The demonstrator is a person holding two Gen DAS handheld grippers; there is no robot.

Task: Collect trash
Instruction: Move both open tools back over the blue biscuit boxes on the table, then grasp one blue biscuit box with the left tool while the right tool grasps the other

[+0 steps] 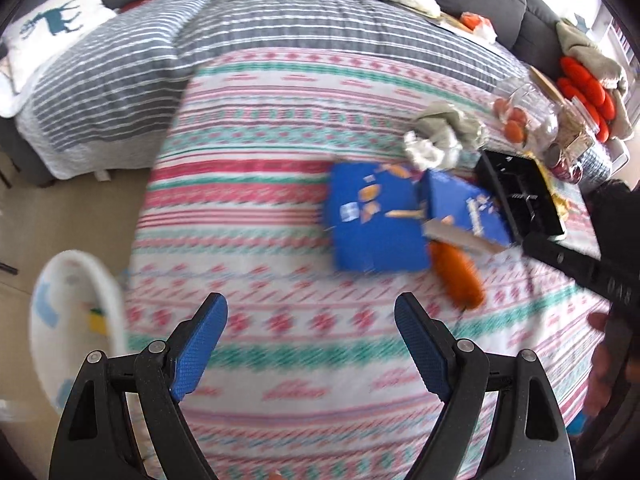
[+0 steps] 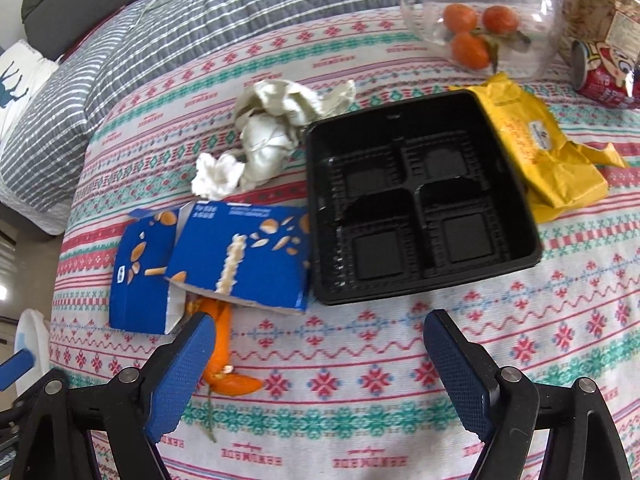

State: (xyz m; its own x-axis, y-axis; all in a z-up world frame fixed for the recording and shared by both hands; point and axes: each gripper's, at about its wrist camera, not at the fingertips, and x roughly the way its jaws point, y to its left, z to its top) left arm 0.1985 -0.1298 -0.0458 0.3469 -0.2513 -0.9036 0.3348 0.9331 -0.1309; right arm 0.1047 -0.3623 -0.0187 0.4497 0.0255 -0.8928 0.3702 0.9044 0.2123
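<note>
Patterned red, green and white cloth (image 2: 400, 360) is seen covering the surface where trash is scattered. A black plastic tray (image 2: 416, 196) with four compartments lies at the centre, touched on its left by a torn blue carton (image 2: 216, 264) and overlapped at its right edge by a crumpled yellow wrapper (image 2: 548, 152). Orange peel (image 2: 224, 356) is partly tucked under the carton, and crumpled tissue (image 2: 264, 136) is heaped just behind it. Both the left hand-held gripper (image 1: 310, 340) and the right hand-held gripper (image 2: 320, 360) are held released above the cloth, nothing between their blue pads. A clear jar (image 2: 476, 16) holding small oranges and a red can (image 2: 604, 76) are seen behind the tray. A white bin (image 1: 76, 332) is visible below the surface edge.
</note>
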